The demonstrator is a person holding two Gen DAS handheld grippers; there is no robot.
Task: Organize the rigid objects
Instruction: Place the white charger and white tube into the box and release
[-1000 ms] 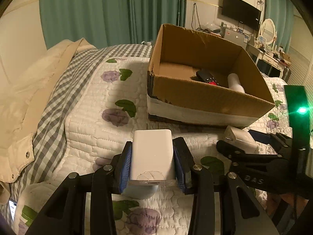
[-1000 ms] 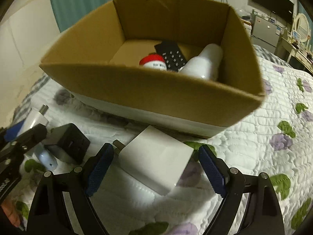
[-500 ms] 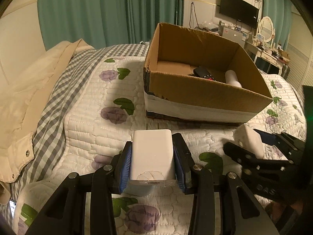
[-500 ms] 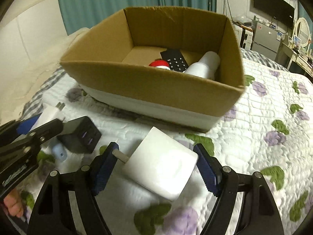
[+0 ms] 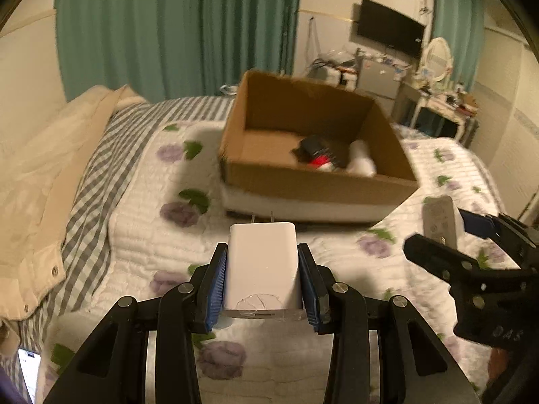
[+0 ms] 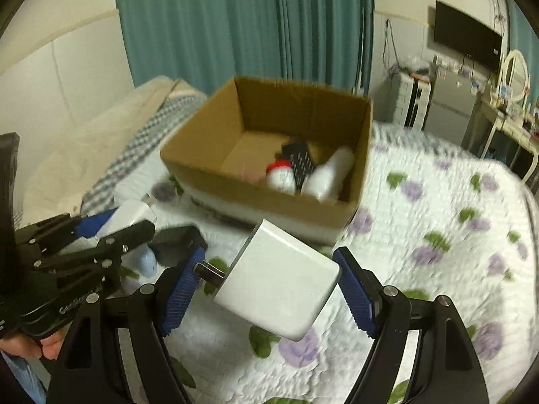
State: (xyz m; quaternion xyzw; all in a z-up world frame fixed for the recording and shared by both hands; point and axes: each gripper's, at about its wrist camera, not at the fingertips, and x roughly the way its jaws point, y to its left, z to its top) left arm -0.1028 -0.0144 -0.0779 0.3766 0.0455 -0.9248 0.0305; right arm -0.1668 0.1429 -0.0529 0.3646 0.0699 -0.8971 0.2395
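Note:
My left gripper is shut on a white charger block, held above the floral quilt, prongs pointing forward. My right gripper is shut on a larger white plug adapter, gripped by its prong and far corner, also raised. It shows from the left wrist view. Ahead stands an open cardboard box holding a black remote, a red-capped bottle and a white bottle.
A black charger and a pale blue object lie on the quilt left of the box. A beige coat lies on the bed's left side. A phone shows at the lower left. Dresser and TV stand behind.
Both grippers have risen and pulled back from the box with their chargers. The right gripper closed on the adapter and lifted it off the quilt.

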